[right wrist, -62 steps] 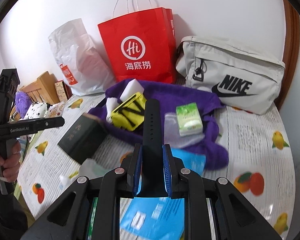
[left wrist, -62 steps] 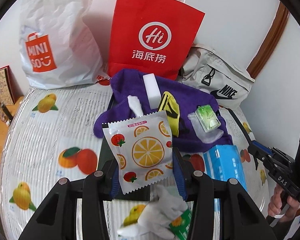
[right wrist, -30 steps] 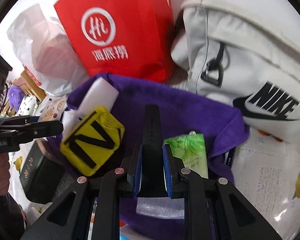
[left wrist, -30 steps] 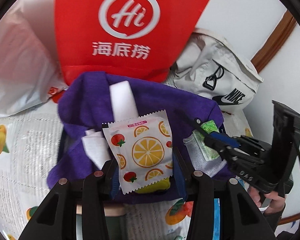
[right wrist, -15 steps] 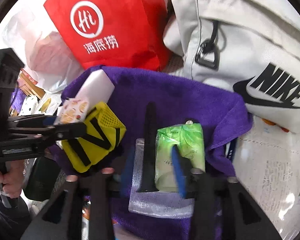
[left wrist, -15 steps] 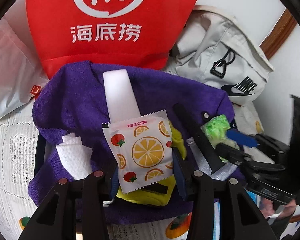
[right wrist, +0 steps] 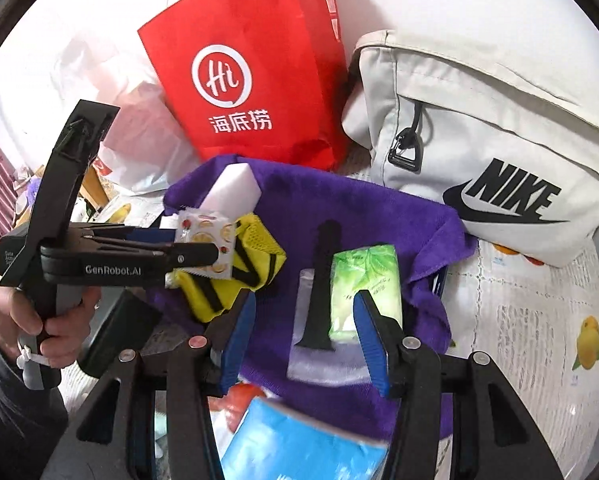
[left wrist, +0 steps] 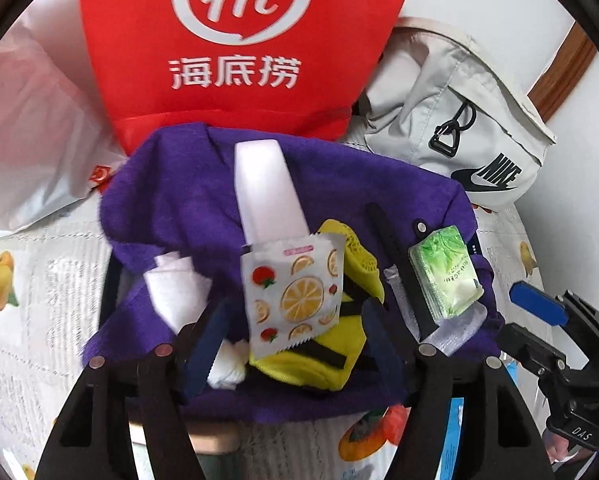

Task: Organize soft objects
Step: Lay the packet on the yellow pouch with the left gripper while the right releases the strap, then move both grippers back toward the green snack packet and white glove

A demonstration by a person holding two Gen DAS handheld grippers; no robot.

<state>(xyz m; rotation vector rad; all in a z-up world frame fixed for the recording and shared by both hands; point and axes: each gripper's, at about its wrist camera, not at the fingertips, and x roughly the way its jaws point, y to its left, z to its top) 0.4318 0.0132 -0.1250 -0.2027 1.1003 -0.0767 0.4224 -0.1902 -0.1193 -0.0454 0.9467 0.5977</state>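
We see the orange-printed white sachet (left wrist: 293,294) lying loose on the purple towel (left wrist: 171,200), long axis along the left gripper (left wrist: 295,326), whose fingers have just opened wide; right gripper (right wrist: 305,334) fingers stand open, empty.

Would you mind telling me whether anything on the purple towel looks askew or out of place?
Yes: the fruit-print wipe packet sits tilted, leaning across the yellow pouch and white sponge block rather than flat on the purple towel, between the left gripper's open jaws.

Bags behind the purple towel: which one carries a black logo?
The grey-white Nike bag, lying on the right beside the wall. The red paper bag bears a white logo; the white plastic bag shows only red print.
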